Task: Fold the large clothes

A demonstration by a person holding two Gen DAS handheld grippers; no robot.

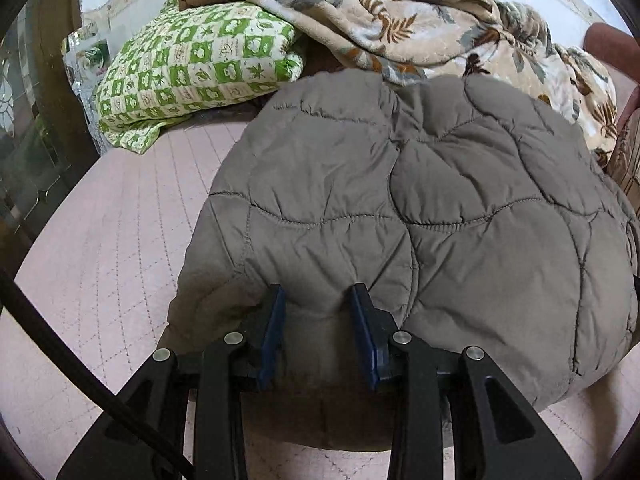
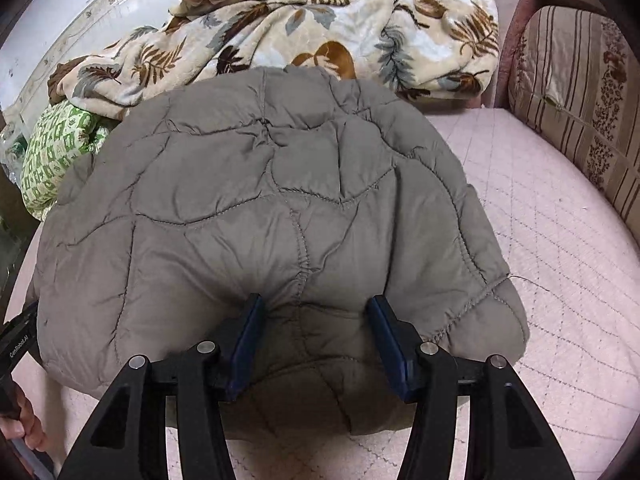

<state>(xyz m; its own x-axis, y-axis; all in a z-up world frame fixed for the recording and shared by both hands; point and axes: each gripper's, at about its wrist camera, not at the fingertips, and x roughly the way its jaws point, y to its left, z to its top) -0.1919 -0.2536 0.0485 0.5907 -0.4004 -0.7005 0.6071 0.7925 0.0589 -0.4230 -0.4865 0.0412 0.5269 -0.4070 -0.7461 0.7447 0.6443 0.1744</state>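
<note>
A grey-brown quilted jacket (image 1: 440,200) lies folded in a puffy bundle on the pink quilted mattress (image 1: 100,240). My left gripper (image 1: 318,292) grips the jacket's near edge toward its left side, blue pads pressed into a bunch of the padding. In the right wrist view the same jacket (image 2: 260,180) fills the middle, and my right gripper (image 2: 316,302) holds a wider bulge of its near edge between its pads. The fabric dents in at both fingertips. The left gripper's black body (image 2: 16,344) and a hand (image 2: 24,428) show at the far left edge.
A leaf-patterned fleece blanket (image 2: 320,20) is heaped behind the jacket. A green-and-white checked pillow (image 1: 192,64) lies at the back left. A striped cushion (image 2: 580,92) borders the mattress (image 2: 560,280) on the right. Dark glass-fronted furniture (image 1: 32,120) stands at the left.
</note>
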